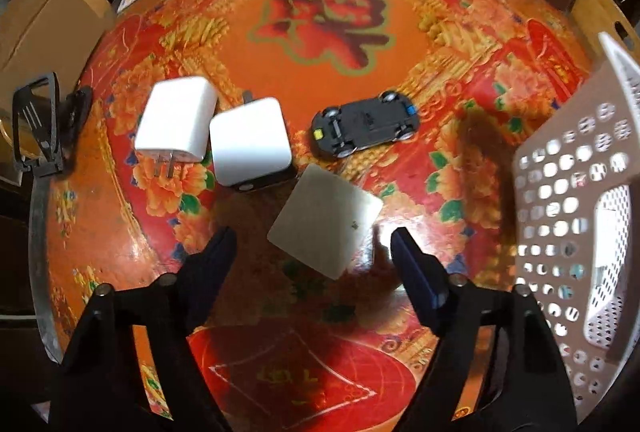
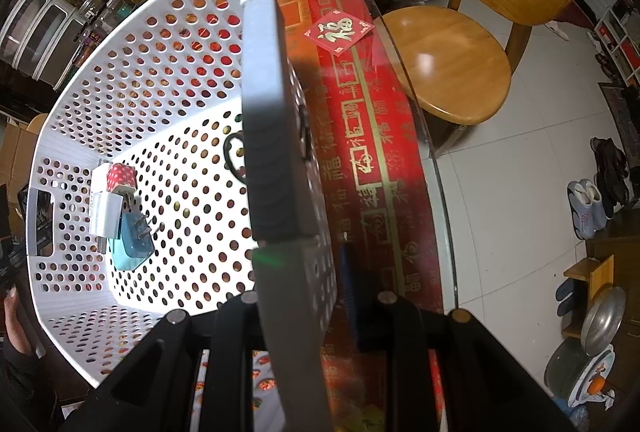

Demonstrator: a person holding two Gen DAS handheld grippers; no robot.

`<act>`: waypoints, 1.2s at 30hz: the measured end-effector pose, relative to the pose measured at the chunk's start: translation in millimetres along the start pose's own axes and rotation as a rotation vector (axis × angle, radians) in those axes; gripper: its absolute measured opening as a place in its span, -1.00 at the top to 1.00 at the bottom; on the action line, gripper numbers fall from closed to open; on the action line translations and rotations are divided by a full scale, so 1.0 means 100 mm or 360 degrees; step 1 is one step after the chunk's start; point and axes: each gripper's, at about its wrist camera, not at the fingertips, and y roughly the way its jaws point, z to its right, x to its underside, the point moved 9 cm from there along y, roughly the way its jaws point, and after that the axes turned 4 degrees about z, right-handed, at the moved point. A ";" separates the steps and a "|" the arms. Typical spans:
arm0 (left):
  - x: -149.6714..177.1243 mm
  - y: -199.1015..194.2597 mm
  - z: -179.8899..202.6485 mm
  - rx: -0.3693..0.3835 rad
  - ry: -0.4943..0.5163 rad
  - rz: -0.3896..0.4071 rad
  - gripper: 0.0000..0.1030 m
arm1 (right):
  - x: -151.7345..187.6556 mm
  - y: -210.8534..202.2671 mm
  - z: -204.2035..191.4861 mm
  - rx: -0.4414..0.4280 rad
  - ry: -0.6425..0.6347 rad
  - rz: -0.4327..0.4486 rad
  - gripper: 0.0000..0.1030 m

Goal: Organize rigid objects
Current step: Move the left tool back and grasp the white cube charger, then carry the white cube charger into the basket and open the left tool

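Left gripper [image 1: 312, 238] is spread wide over the flat white square [image 1: 325, 219], nothing held, so drop straight and pinch opposite edges. Right gripper [image 2: 304, 268] is clamped on the basket [image 2: 264, 80] wall, tilting it. Only the right view shows chargers [image 2: 120, 208] already inside; the left shows two chargers [image 1: 212, 136] and the car [image 1: 366, 124] on the table [image 1: 320, 12].

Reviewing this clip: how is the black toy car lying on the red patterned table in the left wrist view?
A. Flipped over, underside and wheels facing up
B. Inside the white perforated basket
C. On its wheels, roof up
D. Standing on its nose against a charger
A. The black toy car shows its flat chassis and all four wheels upward on the red patterned table, apart from the white chargers and outside the white perforated basket.
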 end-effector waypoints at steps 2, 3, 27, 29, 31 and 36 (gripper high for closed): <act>0.01 0.08 0.00 0.0018 -0.0020 -0.0022 -0.36 | 0.00 0.00 0.00 0.0001 -0.0001 -0.0001 0.60; 0.02 0.11 -0.01 0.0014 -0.0023 -0.0030 -0.35 | 0.01 0.00 0.00 0.0000 -0.0004 -0.0002 0.60; 0.15 -0.39 -0.17 0.0010 -0.0005 0.0149 0.10 | -0.02 -0.01 -0.03 -0.0028 -0.0027 -0.0008 0.60; 0.16 -0.48 -0.17 0.0021 0.0004 0.0170 0.11 | -0.02 -0.01 -0.03 -0.0029 -0.0030 -0.0008 0.60; 0.17 -0.58 -0.17 0.0028 0.0012 0.0192 0.11 | -0.02 0.00 -0.04 -0.0029 -0.0029 -0.0007 0.60; 0.14 -0.90 -0.10 0.0034 0.0044 0.0267 0.11 | -0.02 -0.01 -0.04 -0.0031 -0.0033 -0.0007 0.60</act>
